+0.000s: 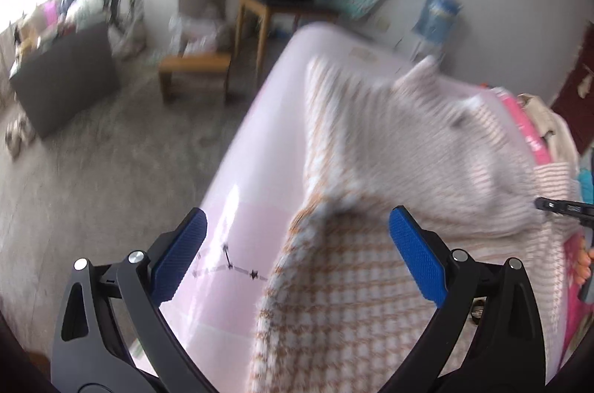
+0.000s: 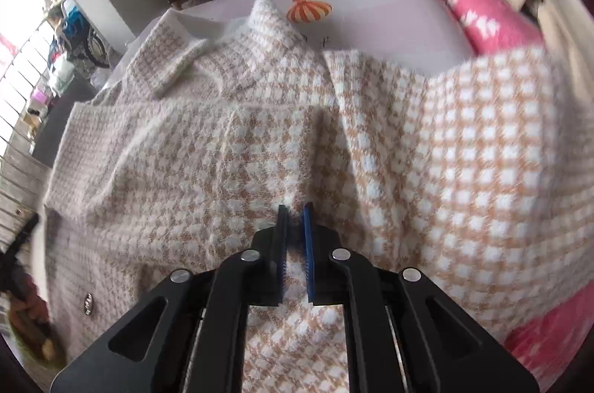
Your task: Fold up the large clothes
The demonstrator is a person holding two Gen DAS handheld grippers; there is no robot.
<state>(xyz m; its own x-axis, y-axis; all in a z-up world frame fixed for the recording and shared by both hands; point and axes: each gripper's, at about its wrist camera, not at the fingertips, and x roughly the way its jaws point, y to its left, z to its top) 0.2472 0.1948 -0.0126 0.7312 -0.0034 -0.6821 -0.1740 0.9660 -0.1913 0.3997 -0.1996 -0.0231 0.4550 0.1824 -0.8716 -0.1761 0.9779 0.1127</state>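
The left tool (image 1: 297,252) has matte black, curved arms with triangular cut-outs, round silver screws at the joints, and blue finger pads (image 1: 178,259) with a fine knurled texture. The right tool (image 2: 296,244) is built the same: black linkage arms, four silver screws, thin blue pads (image 2: 307,244).

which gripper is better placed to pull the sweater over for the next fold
Right. The right gripper is already pinched on the checked sweater, so it can likely carry that fold across. The left gripper is open over the sweater's edge, gripping nothing.
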